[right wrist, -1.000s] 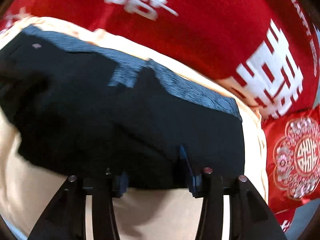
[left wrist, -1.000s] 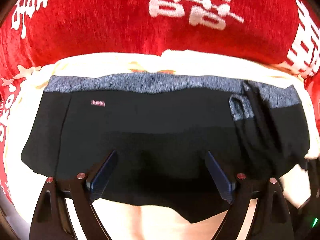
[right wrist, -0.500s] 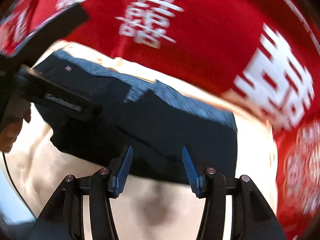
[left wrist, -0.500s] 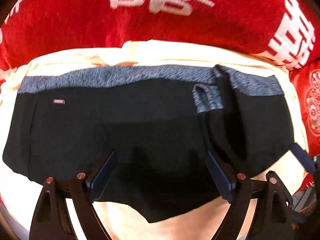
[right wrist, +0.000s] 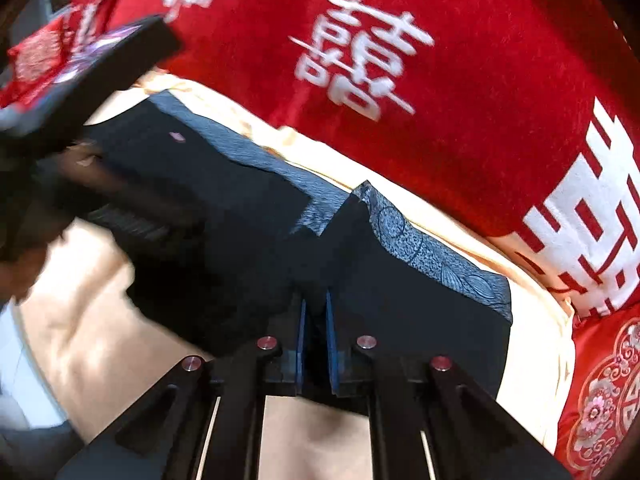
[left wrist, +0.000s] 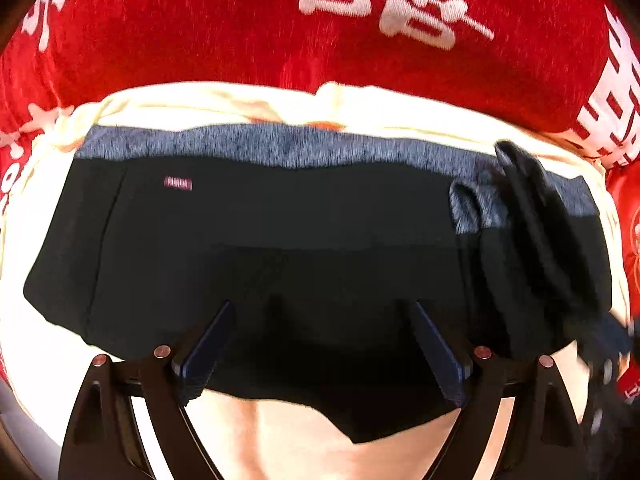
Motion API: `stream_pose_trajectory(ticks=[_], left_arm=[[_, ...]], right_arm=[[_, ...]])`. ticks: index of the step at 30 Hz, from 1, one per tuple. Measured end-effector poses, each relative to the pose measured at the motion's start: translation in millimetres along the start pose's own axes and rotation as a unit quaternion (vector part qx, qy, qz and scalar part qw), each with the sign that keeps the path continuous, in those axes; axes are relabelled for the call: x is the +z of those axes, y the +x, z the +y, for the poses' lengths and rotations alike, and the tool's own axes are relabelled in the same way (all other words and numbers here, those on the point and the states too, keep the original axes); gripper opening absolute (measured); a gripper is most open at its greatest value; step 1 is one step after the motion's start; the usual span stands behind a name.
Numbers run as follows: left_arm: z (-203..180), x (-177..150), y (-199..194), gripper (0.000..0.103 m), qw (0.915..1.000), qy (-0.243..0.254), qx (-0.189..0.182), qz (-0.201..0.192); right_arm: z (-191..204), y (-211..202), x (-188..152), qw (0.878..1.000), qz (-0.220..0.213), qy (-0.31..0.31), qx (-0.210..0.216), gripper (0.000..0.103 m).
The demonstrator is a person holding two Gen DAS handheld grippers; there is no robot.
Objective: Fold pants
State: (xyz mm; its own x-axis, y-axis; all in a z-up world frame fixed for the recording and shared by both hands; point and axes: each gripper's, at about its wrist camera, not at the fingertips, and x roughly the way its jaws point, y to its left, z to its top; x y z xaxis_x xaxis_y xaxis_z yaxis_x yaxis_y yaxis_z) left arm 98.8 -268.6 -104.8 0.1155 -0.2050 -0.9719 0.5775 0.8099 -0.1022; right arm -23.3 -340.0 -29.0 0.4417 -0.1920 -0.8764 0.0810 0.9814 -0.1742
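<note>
Black pants (left wrist: 280, 248) with a grey patterned waistband (left wrist: 280, 146) lie folded across a cream cloth (left wrist: 280, 98); they also show in the right wrist view (right wrist: 420, 312). My left gripper (left wrist: 322, 320) is open above the pants' near edge, fingers wide apart and empty. My right gripper (right wrist: 315, 312) is shut on a raised fold of the pants near their right part; the fabric tents up between its blue pads (right wrist: 330, 340). The right gripper's blurred body shows at the left wrist view's right edge (left wrist: 612, 344).
A red cover with white characters (left wrist: 360, 32) lies behind the cream cloth. A red embroidered cushion (right wrist: 608, 392) sits at the right. The left gripper and the hand holding it (right wrist: 80, 160) show blurred at the left of the right wrist view.
My right gripper has closed from open onto a fold of the pants and lifted it. My left gripper has stayed open, and its view has shifted back leftward over the pants.
</note>
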Motion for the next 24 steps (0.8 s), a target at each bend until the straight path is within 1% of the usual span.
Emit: stream_pose_trajectory(ticks=[1,3,5,7,9,10,11,12,13,14,15,16,18,19,20,21,22,23,24], left_arm=[[0,3,0,0.090,1.0000,0.000,0.001,-0.001],[-2,10,1,0.090,1.0000,-0.002,0.003,-0.001],[-4,16,-2,0.090,1.0000,-0.007,0.005,0.000],[-11,23,-7,0.090,0.9999,-0.009,-0.006,-0.003],[-22,29,-17,0.090,0.9998,0.009,-0.010,-0.014],[-30,32,-20,0.090,0.9996,0.019,-0.009,-0.018],[-38,36,-23,0.090,0.9993,0.028,-0.007,-0.022],[-46,41,-26,0.090,0.9991,0.032,-0.009,-0.024],[-51,44,-28,0.090,0.9990,0.035,-0.014,-0.026],[-60,48,-31,0.090,0.9987,0.038,-0.021,-0.028],[-68,53,-31,0.090,0.9984,0.042,-0.025,-0.030],[-76,57,-32,0.090,0.9980,0.046,-0.028,-0.031],[-97,64,-31,0.090,0.9971,0.059,-0.037,-0.033],[-108,68,-29,0.090,0.9967,0.065,-0.038,-0.030],[-118,69,-27,0.090,0.9963,0.069,-0.041,-0.028],[-123,69,-27,0.090,0.9961,0.071,-0.045,-0.027],[-134,71,-23,0.090,0.9957,0.074,-0.050,-0.021],[-142,71,-18,0.090,0.9954,0.077,-0.054,-0.017],[-150,71,-11,0.090,0.9951,0.080,-0.056,-0.013]], right_arm=[[7,0,-4,1.000,0.008,-0.012,-0.001,0.010],[21,12,-14,0.999,0.031,-0.027,-0.002,0.010],[28,30,-24,0.999,0.048,-0.020,-0.004,0.011],[31,34,-24,0.999,0.042,-0.019,-0.010,0.014],[30,30,-22,0.999,0.042,-0.018,-0.008,0.015],[25,23,-22,0.999,0.044,-0.017,0.005,0.025],[19,15,-23,0.999,0.044,-0.008,0.027,0.035],[7,4,-23,0.998,0.038,0.013,0.057,0.050],[-12,-9,-24,0.996,0.026,0.046,0.078,0.057],[-34,-22,-27,0.992,0.013,0.085,0.088,0.057],[-65,-32,-31,0.987,0.004,0.134,0.088,0.057],[-93,-36,-35,0.981,0.003,0.178,0.082,0.057],[-148,-33,-48,0.961,0.005,0.266,0.080,0.057],[-182,-24,-58,0.943,0.014,0.322,0.084,0.057],[-209,-12,-70,0.924,0.023,0.370,0.097,0.057],[-233,6,-82,0.901,0.034,0.415,0.118,0.053],[-247,19,-93,0.886,0.045,0.442,0.134,0.044],[-256,32,-98,0.875,0.054,0.457,0.149,0.041],[-264,49,-103,0.863,0.062,0.470,0.176,0.038]])
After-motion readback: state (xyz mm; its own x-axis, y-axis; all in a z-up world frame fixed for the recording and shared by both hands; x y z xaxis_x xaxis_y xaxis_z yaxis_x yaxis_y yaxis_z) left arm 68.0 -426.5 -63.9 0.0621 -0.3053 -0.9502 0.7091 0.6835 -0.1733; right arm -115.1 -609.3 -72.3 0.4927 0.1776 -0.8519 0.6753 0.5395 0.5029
